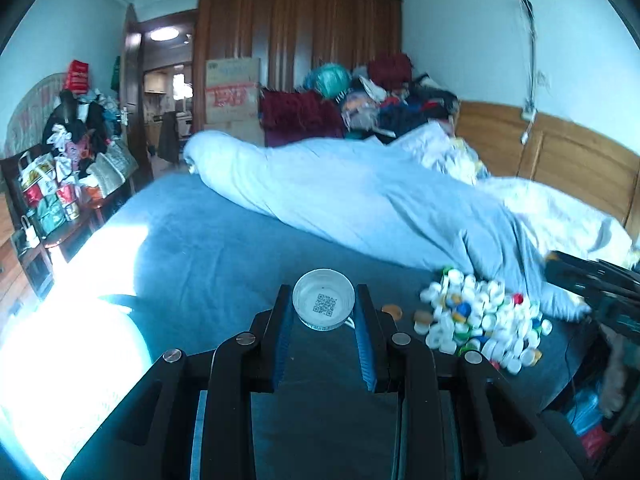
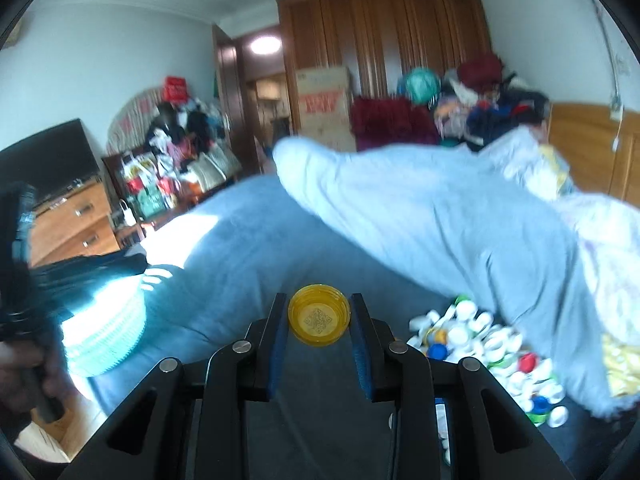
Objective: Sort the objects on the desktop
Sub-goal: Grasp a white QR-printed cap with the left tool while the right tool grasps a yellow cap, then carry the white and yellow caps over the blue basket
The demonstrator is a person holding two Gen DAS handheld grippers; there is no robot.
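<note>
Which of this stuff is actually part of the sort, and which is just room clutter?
Job: white cap in left gripper; yellow cap in right gripper; cap pile; teal basket.
Clutter: duvet, wardrobe, cardboard box.

Left gripper (image 1: 323, 307) angled slightly downward, jaws clamped on white cap (image 1: 323, 304), open side toward camera. Right gripper (image 2: 319, 316) angled likewise, jaws tight on yellow cap (image 2: 319, 314). From right wrist view, hand (image 2: 20, 376) gripping left handle at 8 o'clock.
</note>
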